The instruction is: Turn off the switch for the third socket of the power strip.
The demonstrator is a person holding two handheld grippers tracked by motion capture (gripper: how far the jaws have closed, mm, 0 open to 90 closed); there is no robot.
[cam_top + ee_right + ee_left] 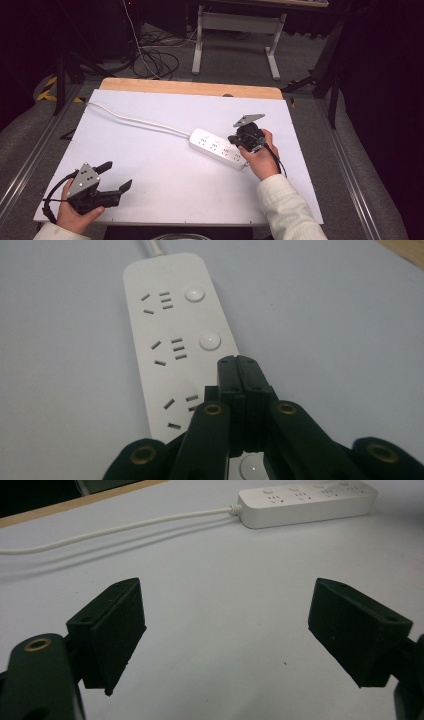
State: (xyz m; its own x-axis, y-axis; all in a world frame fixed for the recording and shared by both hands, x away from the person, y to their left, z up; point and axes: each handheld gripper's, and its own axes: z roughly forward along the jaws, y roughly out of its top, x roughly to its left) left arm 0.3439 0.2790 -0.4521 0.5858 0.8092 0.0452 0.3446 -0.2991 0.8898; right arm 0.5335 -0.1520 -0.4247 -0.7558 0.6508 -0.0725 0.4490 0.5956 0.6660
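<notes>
A white-topped desk (165, 165) with a wooden far edge carries the things. A white power strip (217, 147) lies on it right of centre, and its white cord (135, 120) trails to the far-left corner.

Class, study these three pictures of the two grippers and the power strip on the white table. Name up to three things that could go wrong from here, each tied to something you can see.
1. The right gripper, jaws shut, sits over the power strip beside its round buttons; a slightly off press might hit a socket or the wrong button.
2. Nothing steadies the strip: the left gripper hangs open far away, so a push could slide it.
3. The white cord trails across the table and could drag or snag.
</notes>
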